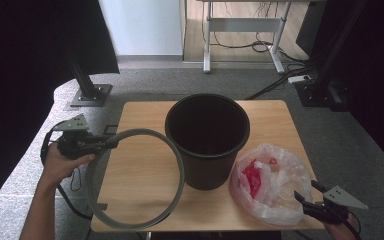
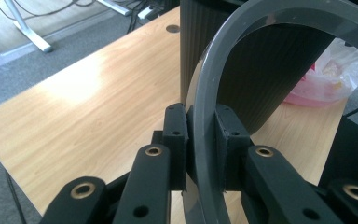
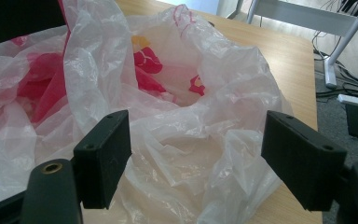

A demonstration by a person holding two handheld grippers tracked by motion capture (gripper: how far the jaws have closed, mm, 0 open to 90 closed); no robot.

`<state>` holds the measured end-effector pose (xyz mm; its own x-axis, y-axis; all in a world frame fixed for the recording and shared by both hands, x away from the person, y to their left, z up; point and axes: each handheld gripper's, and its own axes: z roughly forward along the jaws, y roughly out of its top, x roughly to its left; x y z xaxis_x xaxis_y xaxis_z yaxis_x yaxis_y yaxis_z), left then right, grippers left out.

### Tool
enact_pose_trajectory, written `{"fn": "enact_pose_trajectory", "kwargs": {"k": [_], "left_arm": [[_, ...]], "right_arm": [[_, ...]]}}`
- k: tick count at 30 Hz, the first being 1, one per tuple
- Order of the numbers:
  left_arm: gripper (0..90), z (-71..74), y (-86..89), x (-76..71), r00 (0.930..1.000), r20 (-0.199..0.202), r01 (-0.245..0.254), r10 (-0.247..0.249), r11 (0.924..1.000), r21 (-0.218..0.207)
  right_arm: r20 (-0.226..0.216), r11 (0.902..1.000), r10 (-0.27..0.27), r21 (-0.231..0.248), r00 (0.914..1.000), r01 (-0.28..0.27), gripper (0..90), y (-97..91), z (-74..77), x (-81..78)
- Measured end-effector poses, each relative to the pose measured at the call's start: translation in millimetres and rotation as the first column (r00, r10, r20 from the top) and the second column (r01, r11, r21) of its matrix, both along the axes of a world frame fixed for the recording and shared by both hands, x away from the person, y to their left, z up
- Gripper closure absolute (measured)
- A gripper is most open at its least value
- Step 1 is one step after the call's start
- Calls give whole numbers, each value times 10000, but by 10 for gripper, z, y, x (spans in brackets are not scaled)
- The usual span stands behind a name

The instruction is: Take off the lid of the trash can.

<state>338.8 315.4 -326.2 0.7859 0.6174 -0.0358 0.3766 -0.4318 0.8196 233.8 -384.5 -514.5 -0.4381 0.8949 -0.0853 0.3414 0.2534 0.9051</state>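
A big grey plastic ring (image 1: 180,170) hangs tilted over the left half of the wooden table (image 1: 140,115), its right side close to the black ribbed bin (image 1: 207,167). My left gripper (image 1: 114,141) is shut on the ring's upper left rim. In the left gripper view the pads (image 2: 175,135) clamp the grey ring (image 2: 214,70), with the bin (image 2: 196,46) behind it. A crumpled white and red plastic bag (image 1: 275,175) lies to the right of the bin. My right gripper (image 1: 306,191) stands open just before the bag (image 3: 168,93), its jaws (image 3: 198,154) wide apart and holding nothing.
The table (image 2: 74,116) stands on grey carpet. Behind it are a white desk frame (image 1: 207,45), cables and a power strip (image 1: 300,78). Black posts with base plates (image 1: 91,95) and dark curtains stand at both sides.
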Motion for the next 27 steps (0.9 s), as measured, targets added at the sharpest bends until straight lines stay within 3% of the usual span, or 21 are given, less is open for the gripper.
{"fn": "enact_pose_trajectory", "kwargs": {"k": [17,23,27], "left_arm": [[769,-568,139,181,9969,-710,-331,330,9995,0],[769,-946,214,328,9927,-1063,-607,573,9978,-282],[769,-1148,247,400,9886,-1284,-825,788,9963,-233]], "right_arm": [[-34,10000,-31,-15,10000,31,238,-8,-9,1],[-43,10000,-86,-26,10000,85,238,-26,-15,2],[-43,9999,-143,-10,9999,143,238,-45,-16,-2]]}}
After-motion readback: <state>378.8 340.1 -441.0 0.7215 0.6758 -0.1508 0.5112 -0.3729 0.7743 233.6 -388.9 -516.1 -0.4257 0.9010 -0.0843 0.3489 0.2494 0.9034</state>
